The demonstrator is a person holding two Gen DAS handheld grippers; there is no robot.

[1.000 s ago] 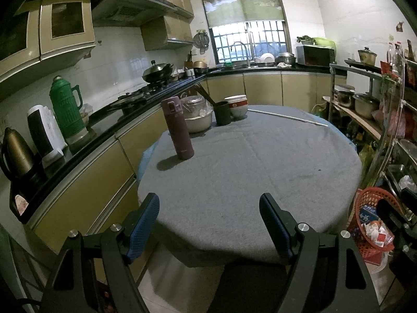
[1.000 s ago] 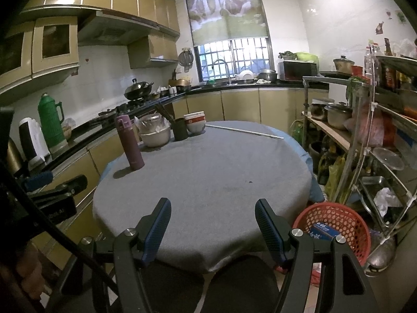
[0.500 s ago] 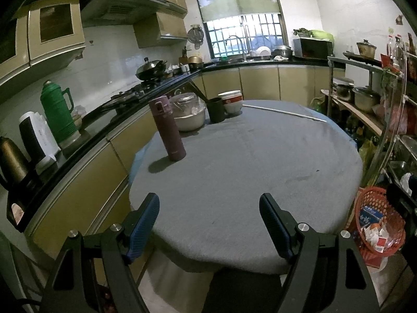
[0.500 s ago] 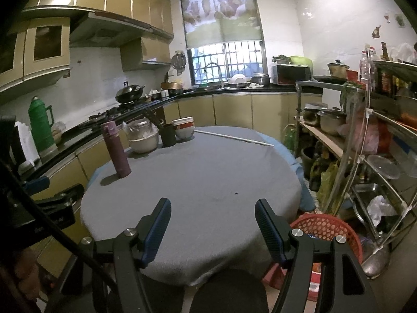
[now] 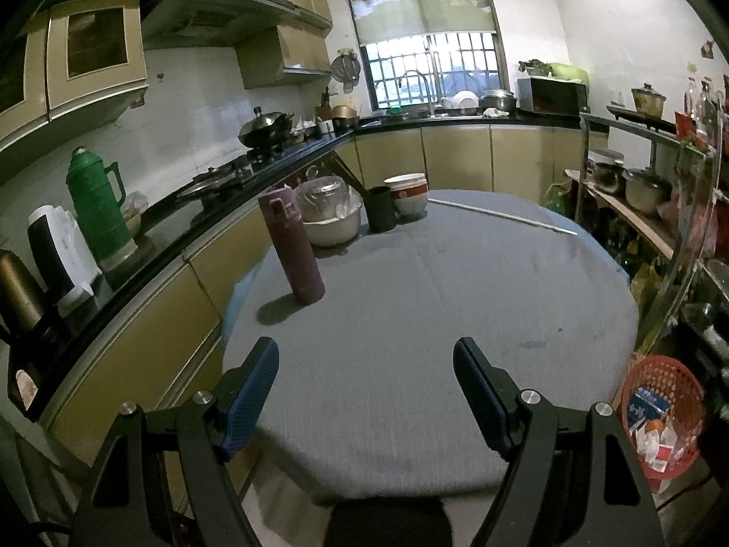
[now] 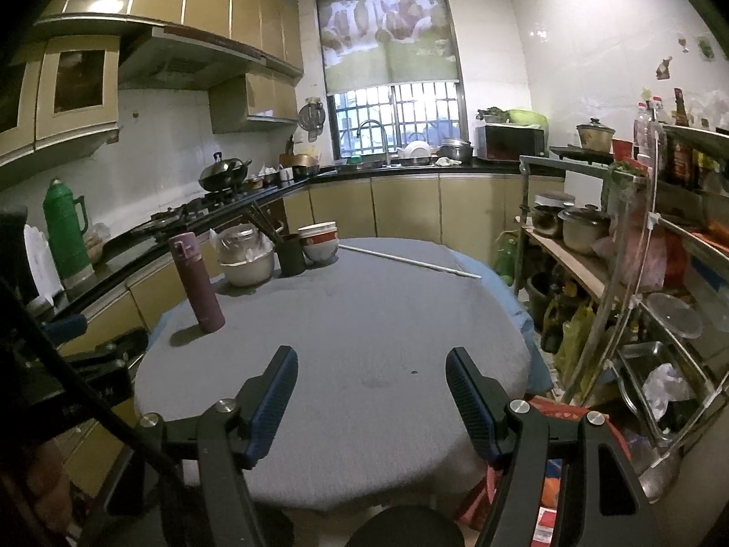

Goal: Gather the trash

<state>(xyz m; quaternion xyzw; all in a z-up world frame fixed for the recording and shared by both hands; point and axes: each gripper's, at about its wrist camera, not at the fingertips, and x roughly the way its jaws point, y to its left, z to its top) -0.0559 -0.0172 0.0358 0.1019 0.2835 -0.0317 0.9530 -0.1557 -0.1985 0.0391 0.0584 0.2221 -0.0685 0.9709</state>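
the left gripper (image 5: 366, 394) is hanging spread and empty over the table (image 5: 410, 319), the right gripper (image 6: 371, 403) likewise, while the trash (image 5: 656, 437), seemingly light, crushable paper best pinched by an edge, is sitting in the red basket (image 5: 669, 374) at right.

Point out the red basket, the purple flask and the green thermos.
red basket (image 5: 672, 367), left wrist view, far rim.
purple flask (image 5: 296, 250), left wrist view, mid body.
green thermos (image 6: 68, 237), right wrist view, body.
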